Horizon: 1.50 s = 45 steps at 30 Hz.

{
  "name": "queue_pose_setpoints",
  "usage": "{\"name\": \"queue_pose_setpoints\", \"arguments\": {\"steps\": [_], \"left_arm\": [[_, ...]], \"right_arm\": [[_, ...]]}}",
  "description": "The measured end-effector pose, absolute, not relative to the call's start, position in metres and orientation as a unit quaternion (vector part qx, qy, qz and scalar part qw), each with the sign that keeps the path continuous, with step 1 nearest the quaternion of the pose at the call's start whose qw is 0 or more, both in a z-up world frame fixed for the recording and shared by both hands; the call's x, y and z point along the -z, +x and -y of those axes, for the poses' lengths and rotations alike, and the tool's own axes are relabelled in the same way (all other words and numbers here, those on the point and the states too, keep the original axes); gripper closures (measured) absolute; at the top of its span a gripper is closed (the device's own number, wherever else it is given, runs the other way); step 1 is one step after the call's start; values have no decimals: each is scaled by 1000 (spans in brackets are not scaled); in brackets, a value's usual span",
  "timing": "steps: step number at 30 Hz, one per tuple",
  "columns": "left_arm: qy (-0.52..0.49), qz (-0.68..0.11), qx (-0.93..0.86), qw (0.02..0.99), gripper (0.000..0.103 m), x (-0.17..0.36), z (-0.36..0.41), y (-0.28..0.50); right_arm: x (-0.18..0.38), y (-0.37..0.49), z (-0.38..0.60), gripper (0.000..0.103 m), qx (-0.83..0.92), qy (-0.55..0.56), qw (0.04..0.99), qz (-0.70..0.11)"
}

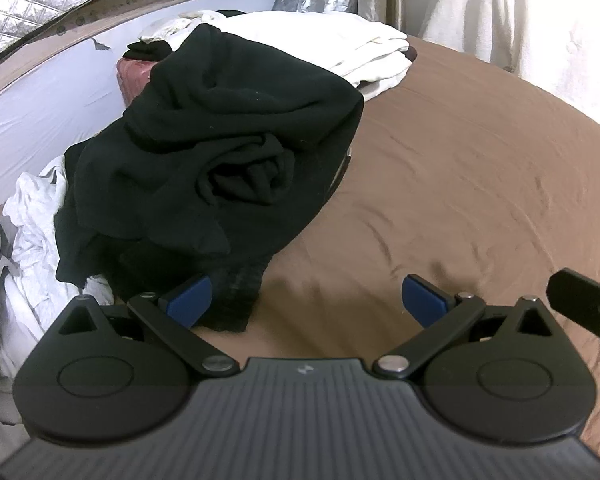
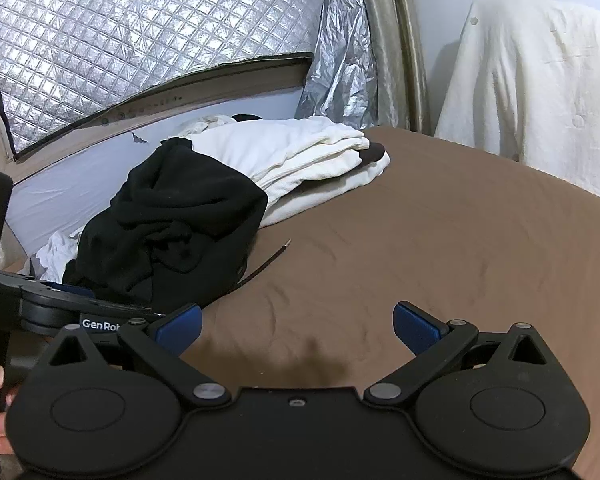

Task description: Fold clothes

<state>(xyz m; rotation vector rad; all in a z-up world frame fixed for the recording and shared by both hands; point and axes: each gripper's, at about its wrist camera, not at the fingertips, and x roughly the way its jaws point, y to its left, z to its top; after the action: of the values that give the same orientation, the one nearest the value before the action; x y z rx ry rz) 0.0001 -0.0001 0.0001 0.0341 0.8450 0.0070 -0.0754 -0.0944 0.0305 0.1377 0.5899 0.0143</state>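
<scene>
A crumpled black garment point(image 1: 220, 152) lies heaped on the brown bed sheet point(image 1: 460, 184), just ahead and left of my left gripper point(image 1: 306, 300). The left gripper is open and empty, its left blue pad point(image 1: 190, 300) close to the garment's lower edge. My right gripper point(image 2: 296, 328) is open and empty over bare brown sheet point(image 2: 420, 240), with the black garment point(image 2: 172, 224) ahead to its left. A stack of folded white clothes point(image 2: 308, 156) sits behind the black heap; it also shows in the left wrist view point(image 1: 364, 52).
Crumpled white laundry point(image 1: 32, 240) lies left of the black heap. A white wall panel point(image 1: 40, 120) and silver quilted insulation point(image 2: 140, 40) border the bed's far side. A cream cloth point(image 2: 532, 88) hangs at right. The left gripper body point(image 2: 60, 300) shows at the right view's left edge.
</scene>
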Motion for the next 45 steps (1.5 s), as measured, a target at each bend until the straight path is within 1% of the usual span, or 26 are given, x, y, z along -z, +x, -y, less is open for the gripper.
{"name": "queue_pose_setpoints", "arguments": {"steps": [45], "left_arm": [[1, -412, 0, 911, 0, -2, -1, 0]], "right_arm": [[-33, -76, 103, 0, -15, 72, 956, -283]]}}
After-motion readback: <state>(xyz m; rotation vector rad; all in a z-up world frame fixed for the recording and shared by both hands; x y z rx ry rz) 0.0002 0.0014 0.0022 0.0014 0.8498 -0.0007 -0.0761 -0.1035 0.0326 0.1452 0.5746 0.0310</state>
